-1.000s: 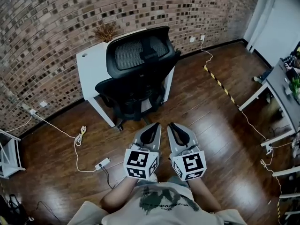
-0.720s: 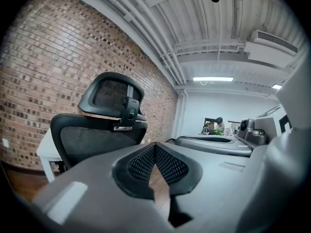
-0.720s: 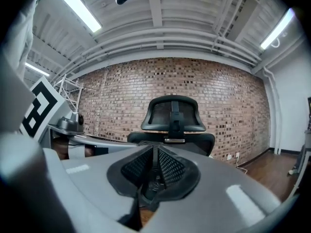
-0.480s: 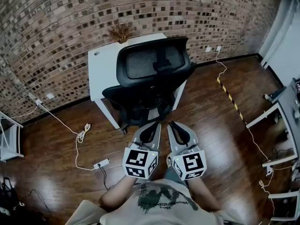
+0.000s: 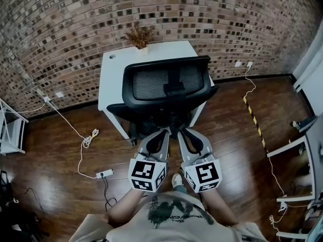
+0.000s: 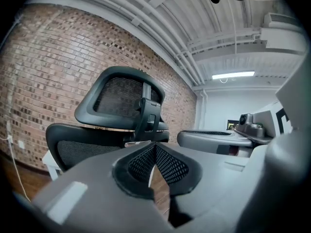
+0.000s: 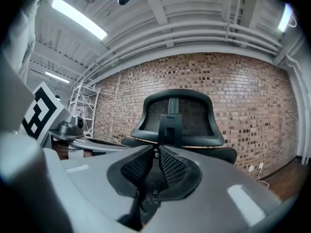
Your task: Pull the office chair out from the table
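The black mesh-backed office chair (image 5: 166,84) stands tucked against the white table (image 5: 113,69), its back towards me. My left gripper (image 5: 164,132) and right gripper (image 5: 182,132) are held side by side just short of the chair, both shut with nothing between the jaws. In the left gripper view the chair (image 6: 121,101) rises ahead and to the left of the closed tips (image 6: 154,144). In the right gripper view the chair's backrest (image 7: 177,113) stands straight ahead beyond the closed tips (image 7: 157,149). Neither gripper touches the chair.
A brick wall runs behind the table, which carries a dried plant (image 5: 139,36). A power strip (image 5: 104,174) and white cables lie on the wooden floor at left. A yellow-black tape strip (image 5: 254,120) and a white desk frame (image 5: 285,147) are at right, and a white rack (image 5: 10,130) at far left.
Both grippers and I have come closer to the chair, which now sits larger and more central in the head view. The jaws stayed shut.
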Demonstrator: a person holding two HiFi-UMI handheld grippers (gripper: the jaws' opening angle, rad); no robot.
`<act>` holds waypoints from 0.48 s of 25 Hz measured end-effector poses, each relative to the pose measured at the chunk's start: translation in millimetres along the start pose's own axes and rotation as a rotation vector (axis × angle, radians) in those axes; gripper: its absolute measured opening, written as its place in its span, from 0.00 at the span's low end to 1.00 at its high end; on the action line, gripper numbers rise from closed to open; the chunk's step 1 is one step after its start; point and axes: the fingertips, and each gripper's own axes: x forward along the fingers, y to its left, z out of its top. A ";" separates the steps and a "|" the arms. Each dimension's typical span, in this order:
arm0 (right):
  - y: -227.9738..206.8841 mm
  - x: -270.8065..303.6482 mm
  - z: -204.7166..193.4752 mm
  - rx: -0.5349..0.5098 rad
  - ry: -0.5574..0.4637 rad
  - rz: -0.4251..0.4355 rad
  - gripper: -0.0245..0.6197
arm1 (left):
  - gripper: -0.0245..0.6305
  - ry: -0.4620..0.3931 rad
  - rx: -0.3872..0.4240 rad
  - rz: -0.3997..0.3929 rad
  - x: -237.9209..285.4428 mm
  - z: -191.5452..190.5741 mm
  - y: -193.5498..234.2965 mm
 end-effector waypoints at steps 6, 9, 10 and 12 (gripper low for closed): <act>-20.7 15.1 -3.3 -0.008 0.003 0.065 0.08 | 0.06 -0.016 0.003 0.071 18.3 2.5 9.6; -28.4 20.7 -5.9 -0.024 0.013 0.094 0.14 | 0.06 -0.014 0.027 0.093 22.9 3.0 16.9; -31.4 21.9 -6.7 -0.031 0.015 0.106 0.14 | 0.06 -0.005 0.035 0.097 23.5 2.0 20.0; -39.9 24.1 -7.0 -0.050 0.014 0.128 0.14 | 0.06 0.007 0.054 0.110 22.9 1.4 28.3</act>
